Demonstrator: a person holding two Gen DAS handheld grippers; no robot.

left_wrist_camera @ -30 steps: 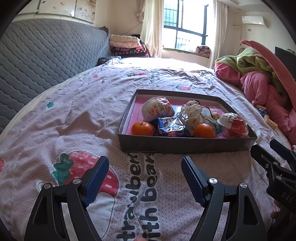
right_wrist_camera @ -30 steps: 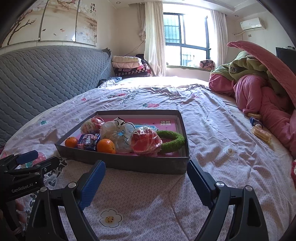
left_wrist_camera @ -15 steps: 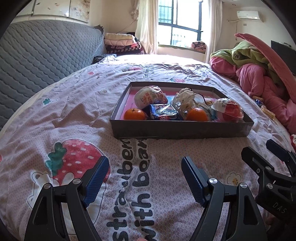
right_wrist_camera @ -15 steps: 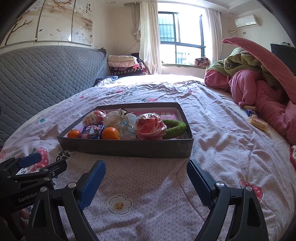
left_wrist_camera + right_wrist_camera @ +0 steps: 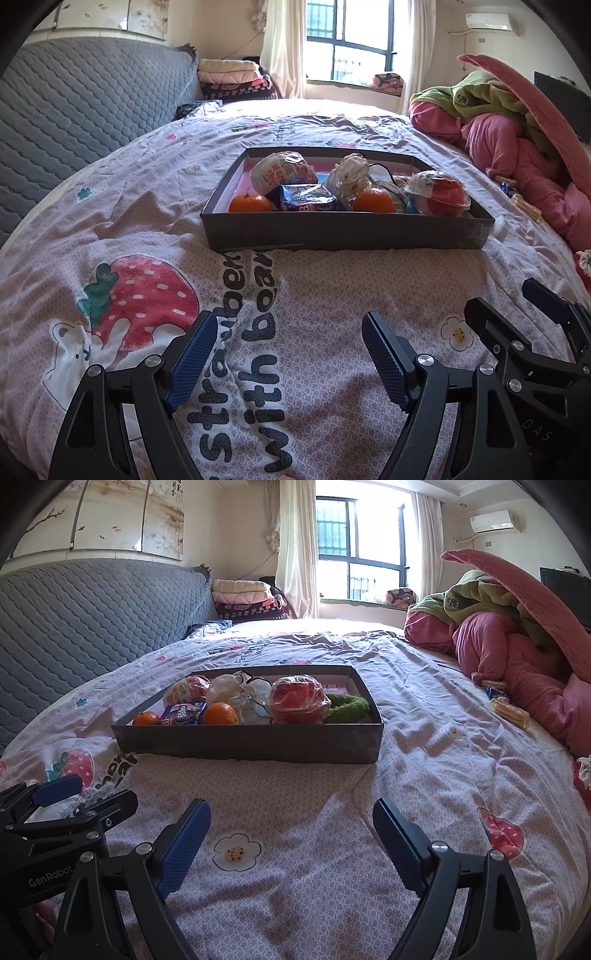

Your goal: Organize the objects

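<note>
A dark grey box point(image 5: 347, 230) point(image 5: 251, 742) rests on the bed ahead of both grippers. Inside lie two oranges point(image 5: 249, 204) point(image 5: 220, 714), a blue snack packet point(image 5: 306, 199) point(image 5: 183, 713), several bagged items, a wrapped red thing point(image 5: 443, 192) point(image 5: 299, 699) and a green ring point(image 5: 349, 709). My left gripper point(image 5: 288, 354) is open and empty, held back over the printed bedspread. My right gripper point(image 5: 291, 842) is also open and empty, well short of the box. Each gripper shows at the edge of the other's view.
A heap of pink and green quilts point(image 5: 517, 635) fills the right side. Snack packets point(image 5: 506, 705) lie on the bedspread beside that heap. A grey padded headboard point(image 5: 74, 107) runs along the left. Folded blankets point(image 5: 243, 598) are stacked by the window.
Both grippers have pulled back from the box, so it sits farther away in both views. Both stay open and empty.
</note>
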